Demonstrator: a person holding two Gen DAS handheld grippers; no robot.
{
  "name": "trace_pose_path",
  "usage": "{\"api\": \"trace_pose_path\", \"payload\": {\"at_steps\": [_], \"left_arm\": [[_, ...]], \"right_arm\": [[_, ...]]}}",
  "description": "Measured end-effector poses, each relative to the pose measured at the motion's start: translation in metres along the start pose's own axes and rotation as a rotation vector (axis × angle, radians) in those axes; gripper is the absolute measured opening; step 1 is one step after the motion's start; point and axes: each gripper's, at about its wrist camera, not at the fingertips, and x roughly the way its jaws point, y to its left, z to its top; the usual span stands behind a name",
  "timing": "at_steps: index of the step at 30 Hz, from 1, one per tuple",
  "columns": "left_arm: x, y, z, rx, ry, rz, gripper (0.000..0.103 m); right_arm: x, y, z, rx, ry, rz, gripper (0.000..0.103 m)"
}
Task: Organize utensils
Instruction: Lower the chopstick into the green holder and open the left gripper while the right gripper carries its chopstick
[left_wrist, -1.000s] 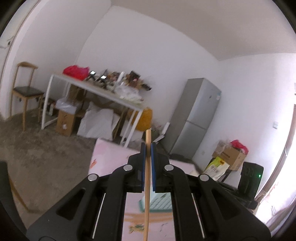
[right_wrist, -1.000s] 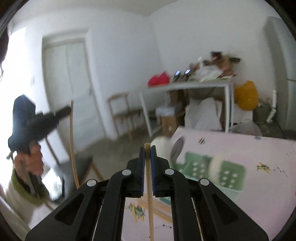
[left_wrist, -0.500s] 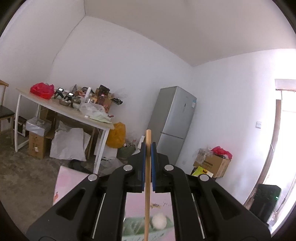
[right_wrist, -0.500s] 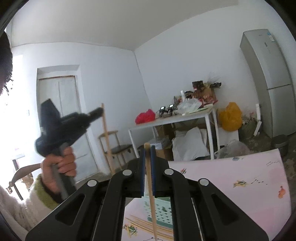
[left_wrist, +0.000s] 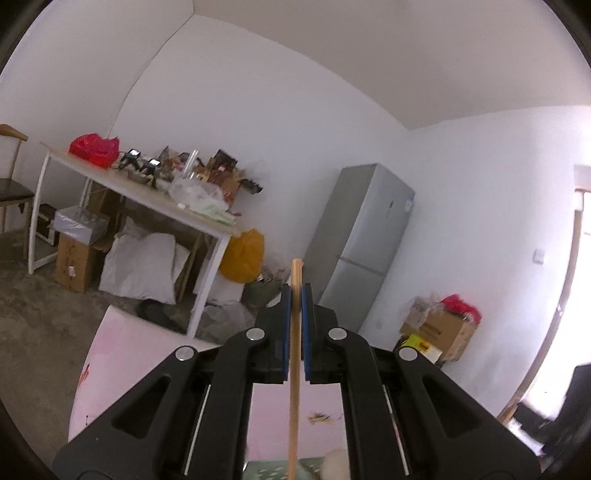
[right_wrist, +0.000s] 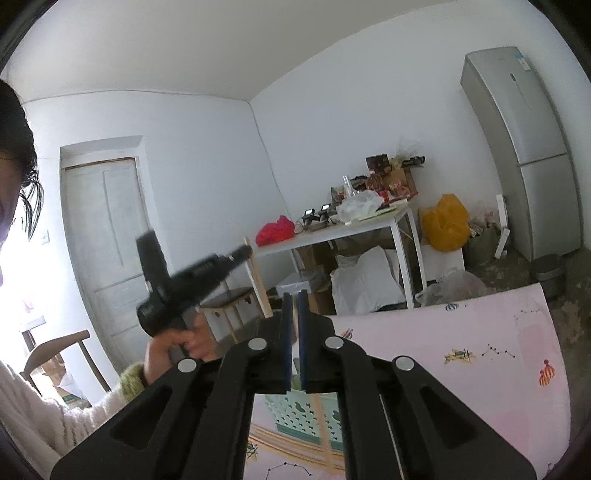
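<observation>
The pink patterned worktop (right_wrist: 480, 343) fills the low foreground, with a grey fridge (left_wrist: 364, 243) against the far white wall. On the worktop sits a pale green perforated basket (right_wrist: 295, 417), and loose chopsticks (right_wrist: 295, 446) lie beside it. The left claw (left_wrist: 294, 295) is clamped on an upright wooden chopstick (left_wrist: 294, 387), whose tip stands above its pads. The right claw (right_wrist: 292, 299) is all but closed; a stick shows below it, but whether it is gripped cannot be told.
</observation>
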Motion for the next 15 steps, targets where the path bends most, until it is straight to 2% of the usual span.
{"api": "trace_pose_path", "payload": {"at_steps": [5, 7, 8, 10, 15], "left_arm": [[0.004, 0.007, -0.022, -0.014, 0.049, 0.027, 0.004], [0.001, 0.006, -0.028, 0.006, 0.070, 0.037, 0.008], [0.000, 0.006, -0.030, 0.017, 0.075, 0.041, 0.012], [-0.008, 0.004, -0.032, 0.041, 0.080, 0.059, 0.031], [-0.034, -0.001, -0.033, 0.098, 0.074, 0.086, 0.051]], "right_arm": [[-0.001, -0.002, 0.002, 0.008, 0.000, 0.007, 0.003], [0.001, -0.001, 0.003, 0.008, 0.000, 0.008, 0.003], [0.002, -0.001, 0.003, 0.009, 0.001, 0.010, 0.003], [0.003, -0.002, 0.001, 0.013, 0.006, 0.008, 0.003], [0.002, -0.004, 0.000, 0.018, 0.027, -0.041, 0.003]]}}
